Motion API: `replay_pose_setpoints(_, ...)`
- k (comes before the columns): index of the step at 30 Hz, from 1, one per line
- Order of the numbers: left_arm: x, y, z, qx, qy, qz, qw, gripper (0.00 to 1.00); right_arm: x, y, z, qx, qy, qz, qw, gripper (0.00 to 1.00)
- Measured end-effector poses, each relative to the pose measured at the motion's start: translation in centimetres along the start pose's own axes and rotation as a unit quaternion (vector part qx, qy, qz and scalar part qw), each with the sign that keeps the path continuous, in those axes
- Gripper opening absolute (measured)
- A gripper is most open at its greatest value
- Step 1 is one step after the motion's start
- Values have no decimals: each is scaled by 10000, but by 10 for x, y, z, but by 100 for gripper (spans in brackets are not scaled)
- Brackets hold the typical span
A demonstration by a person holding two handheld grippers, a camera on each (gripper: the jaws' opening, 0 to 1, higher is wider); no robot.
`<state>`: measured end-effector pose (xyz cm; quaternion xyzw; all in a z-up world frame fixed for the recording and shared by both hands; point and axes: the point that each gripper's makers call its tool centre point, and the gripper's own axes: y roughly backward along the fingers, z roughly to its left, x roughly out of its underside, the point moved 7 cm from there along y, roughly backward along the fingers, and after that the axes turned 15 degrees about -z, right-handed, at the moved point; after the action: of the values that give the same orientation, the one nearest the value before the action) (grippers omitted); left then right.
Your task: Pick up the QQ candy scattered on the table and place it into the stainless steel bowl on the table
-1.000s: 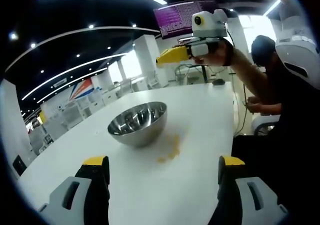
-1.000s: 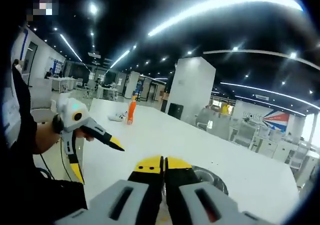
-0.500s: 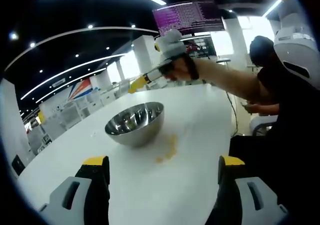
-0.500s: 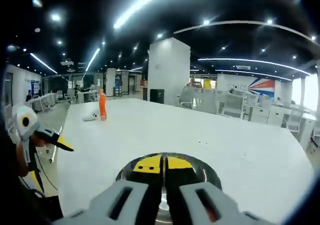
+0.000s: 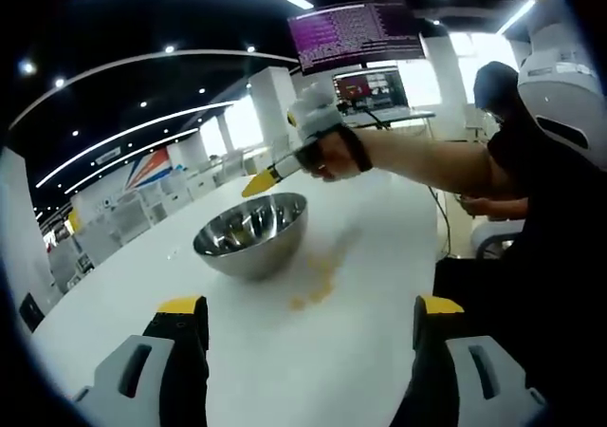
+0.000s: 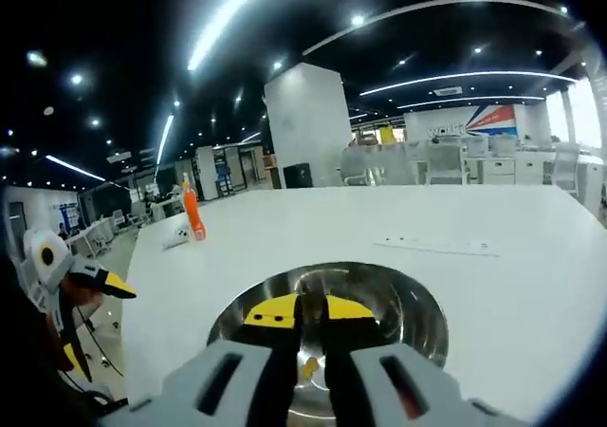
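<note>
1. The right tongs [image 6: 311, 310], tips nearly together and gripping nothing visible, point down over the stainless steel bowl [image 6: 398, 299].
2. QQ candy [image 5: 318, 280] lies scattered on the white surface [image 5: 379, 247] beside the bowl, ahead of the wide-open, empty left tongs [image 5: 308, 318].

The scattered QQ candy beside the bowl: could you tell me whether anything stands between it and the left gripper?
Nothing visible does. In the left gripper view, bare table lies between the left gripper and the QQ candy; the bowl sits beside it.

No readable text here.
The purple monitor [image 5: 358, 33] carries lines of writing and the far wall sign [image 6: 453, 120] some lettering, all too blurred.
</note>
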<state>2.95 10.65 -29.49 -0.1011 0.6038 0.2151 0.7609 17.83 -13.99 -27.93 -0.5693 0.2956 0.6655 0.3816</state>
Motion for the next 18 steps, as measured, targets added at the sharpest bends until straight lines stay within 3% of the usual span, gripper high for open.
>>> replay_pose_setpoints(18, 0, -1, -4, 2, -18, 47, 10000, 90, 8, 10, -10, 165, 38, 37, 9998, 15)
